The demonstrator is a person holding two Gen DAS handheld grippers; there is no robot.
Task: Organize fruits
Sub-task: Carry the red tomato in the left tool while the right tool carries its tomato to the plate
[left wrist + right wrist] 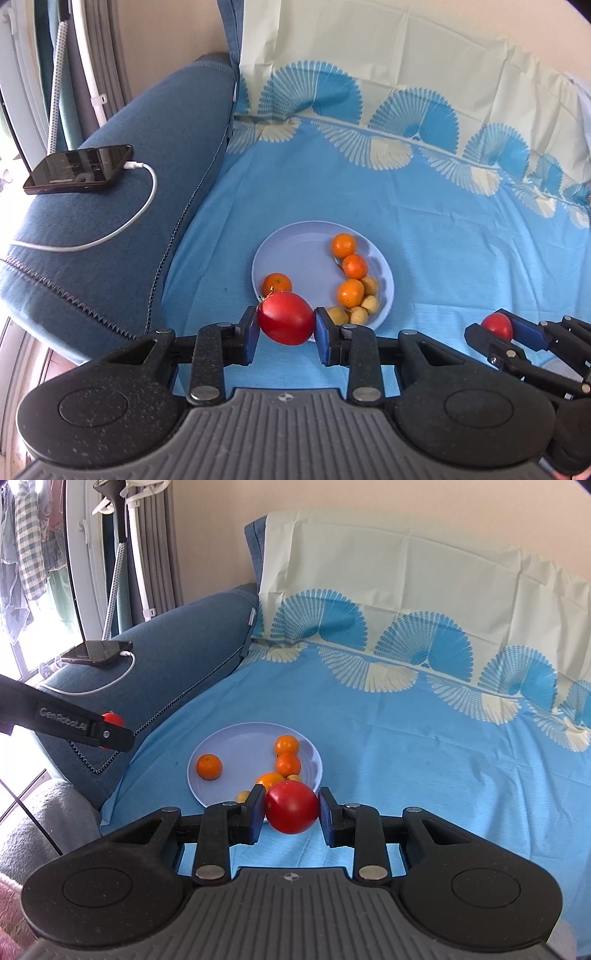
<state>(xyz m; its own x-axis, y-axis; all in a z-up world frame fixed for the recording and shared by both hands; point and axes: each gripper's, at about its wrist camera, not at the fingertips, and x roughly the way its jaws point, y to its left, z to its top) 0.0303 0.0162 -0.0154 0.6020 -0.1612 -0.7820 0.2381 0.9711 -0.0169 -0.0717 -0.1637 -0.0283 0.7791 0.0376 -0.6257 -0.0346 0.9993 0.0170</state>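
Both grippers are loaded. The left gripper is clamped on a red tomato, held at its widest girth between the blue pads, raised just over the near rim of the lavender plate. The right gripper is likewise closed on a second red tomato, poised near the plate's front edge, on the other side. The plate sits on the blue bedsheet and carries four tangerines and several small yellowish fruits clustered at its right side. Judgement: the tomatoes are smooth-skinned, light and soft enough to bruise or split under excess squeeze; their gloss suggests they could slip, so a grip across the equator with moderate force is appropriate, as presently applied. Both tools are held roughly level, fingers pointing forward and slightly down toward the plate, the left one beside the blue sofa arm, where a phone lies charging.
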